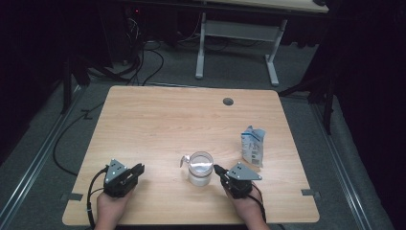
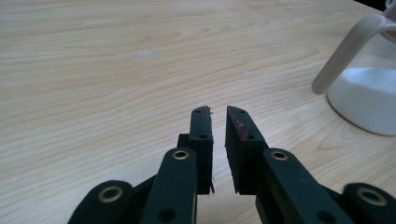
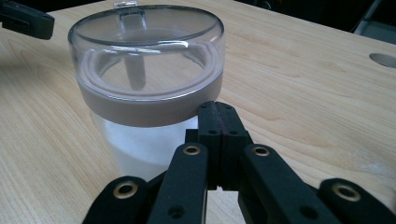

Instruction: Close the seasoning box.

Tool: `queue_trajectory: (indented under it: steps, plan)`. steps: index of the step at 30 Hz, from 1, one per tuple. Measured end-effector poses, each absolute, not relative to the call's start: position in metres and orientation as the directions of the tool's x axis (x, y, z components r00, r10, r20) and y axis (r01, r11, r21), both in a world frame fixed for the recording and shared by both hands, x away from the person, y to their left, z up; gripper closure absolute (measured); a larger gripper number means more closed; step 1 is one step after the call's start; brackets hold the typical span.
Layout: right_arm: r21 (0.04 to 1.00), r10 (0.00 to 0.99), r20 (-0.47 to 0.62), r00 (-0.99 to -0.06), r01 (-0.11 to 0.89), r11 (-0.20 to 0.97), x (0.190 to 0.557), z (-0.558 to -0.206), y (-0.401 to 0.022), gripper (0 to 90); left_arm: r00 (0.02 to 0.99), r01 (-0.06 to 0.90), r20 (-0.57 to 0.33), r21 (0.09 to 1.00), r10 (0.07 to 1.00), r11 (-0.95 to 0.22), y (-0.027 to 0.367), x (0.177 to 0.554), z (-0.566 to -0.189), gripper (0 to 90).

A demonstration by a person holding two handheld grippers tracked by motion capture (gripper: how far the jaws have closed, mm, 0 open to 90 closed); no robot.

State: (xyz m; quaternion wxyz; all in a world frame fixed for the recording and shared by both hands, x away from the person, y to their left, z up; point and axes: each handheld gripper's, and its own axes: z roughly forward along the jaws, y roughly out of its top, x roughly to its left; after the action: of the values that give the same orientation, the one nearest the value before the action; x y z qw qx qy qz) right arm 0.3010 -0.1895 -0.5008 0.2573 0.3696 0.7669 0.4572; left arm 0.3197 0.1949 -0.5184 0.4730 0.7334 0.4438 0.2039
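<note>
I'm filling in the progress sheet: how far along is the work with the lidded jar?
Done: the clear jar stands upright, lid on, holding white powder. In hand: nothing is gripped; the right gripper is shut and empty beside the jar, and the left gripper sits slightly open, apart from it. Left: any handling of the jar or the blue-and-white pouch, which stands untouched at the right.

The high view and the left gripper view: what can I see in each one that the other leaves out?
High view alone: the blue-and-white packet, the right gripper beside the jar, both hands, the table's cable hole. Left gripper view alone: the left gripper close up, jaws slightly apart with nothing between them, and the wood grain. Both: the wooden table, and the jar of white powder with its pale scoop.
</note>
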Motion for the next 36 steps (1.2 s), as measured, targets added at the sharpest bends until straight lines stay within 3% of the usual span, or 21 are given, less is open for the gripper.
queue_trajectory:
  steps: [18,27,36]
  plan:
    - [0.879,0.758,-0.086,-0.647,0.308,0.363,0.281,-0.504,-0.171,90.0,0.518,0.456,-0.146,0.88,0.843,-0.128,0.207,0.314,-0.521,76.7]
    - [0.887,0.812,-0.047,-0.582,0.35,0.302,0.302,-0.504,-0.184,90.0,0.51,0.469,-0.168,0.876,0.843,-0.109,0.216,0.31,-0.526,75.3]
    - [0.889,0.8,-0.062,-0.597,0.331,0.316,0.3,-0.502,-0.174,90.0,0.509,0.467,-0.174,0.878,0.843,-0.101,0.22,0.306,-0.525,75.2]
